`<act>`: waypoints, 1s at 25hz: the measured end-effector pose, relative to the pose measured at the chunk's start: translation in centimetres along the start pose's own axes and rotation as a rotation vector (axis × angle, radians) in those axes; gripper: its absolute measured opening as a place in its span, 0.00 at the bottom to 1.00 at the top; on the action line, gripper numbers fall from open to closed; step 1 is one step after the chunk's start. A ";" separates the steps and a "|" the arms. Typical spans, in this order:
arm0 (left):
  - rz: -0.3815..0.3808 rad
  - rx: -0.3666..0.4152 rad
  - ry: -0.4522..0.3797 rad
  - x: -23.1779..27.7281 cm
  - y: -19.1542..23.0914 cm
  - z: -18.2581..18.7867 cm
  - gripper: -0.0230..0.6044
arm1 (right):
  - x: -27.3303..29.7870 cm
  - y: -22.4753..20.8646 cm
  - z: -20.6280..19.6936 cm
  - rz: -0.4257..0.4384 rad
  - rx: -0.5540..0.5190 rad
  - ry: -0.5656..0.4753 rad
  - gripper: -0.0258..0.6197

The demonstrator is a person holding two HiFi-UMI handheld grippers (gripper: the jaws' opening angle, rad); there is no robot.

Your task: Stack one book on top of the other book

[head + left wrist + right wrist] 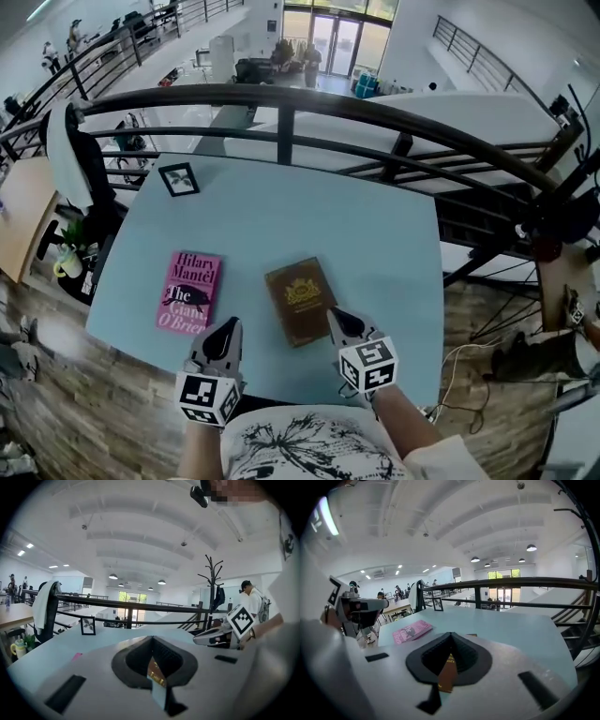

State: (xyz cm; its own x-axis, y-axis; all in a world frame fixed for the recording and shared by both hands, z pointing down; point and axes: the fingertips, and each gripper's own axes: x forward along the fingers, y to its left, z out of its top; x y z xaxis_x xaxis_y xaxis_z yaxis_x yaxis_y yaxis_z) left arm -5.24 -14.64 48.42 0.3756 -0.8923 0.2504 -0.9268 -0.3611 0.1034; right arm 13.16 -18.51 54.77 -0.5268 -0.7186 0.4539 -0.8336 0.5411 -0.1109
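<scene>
Lying apart, pink book (190, 291), brown book (300, 300), whole in head view

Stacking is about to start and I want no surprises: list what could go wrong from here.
1. Both the left gripper and the right gripper are shut; reaching in like that could shove the brown book rather than grip it.
2. The pink book lies flat near the left edge of the table; a nudge might slide it off.
3. The books are turned differently, so the stack could end up crooked.
</scene>
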 end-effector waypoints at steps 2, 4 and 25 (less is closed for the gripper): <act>-0.012 -0.004 0.015 1.5 0.1 -0.3 0.05 | 1.2 -0.8 -0.8 0.007 0.008 0.047 0.03; -0.025 -0.008 0.030 2.7 0.2 -0.5 0.05 | 2.2 -1.5 -1.7 0.016 0.011 0.101 0.03; -0.082 0.004 0.238 9.8 0.9 -6.2 0.06 | 13.0 -5.0 -10.9 0.272 0.113 0.564 0.57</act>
State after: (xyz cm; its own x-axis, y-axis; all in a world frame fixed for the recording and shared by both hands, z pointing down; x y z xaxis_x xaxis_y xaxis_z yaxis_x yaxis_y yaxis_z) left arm -2.39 -22.02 56.96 0.4389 -0.7713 0.4610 -0.8930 -0.4311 0.1290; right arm 12.34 -25.78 70.86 -0.5792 -0.2049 0.7890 -0.7110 0.6004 -0.3661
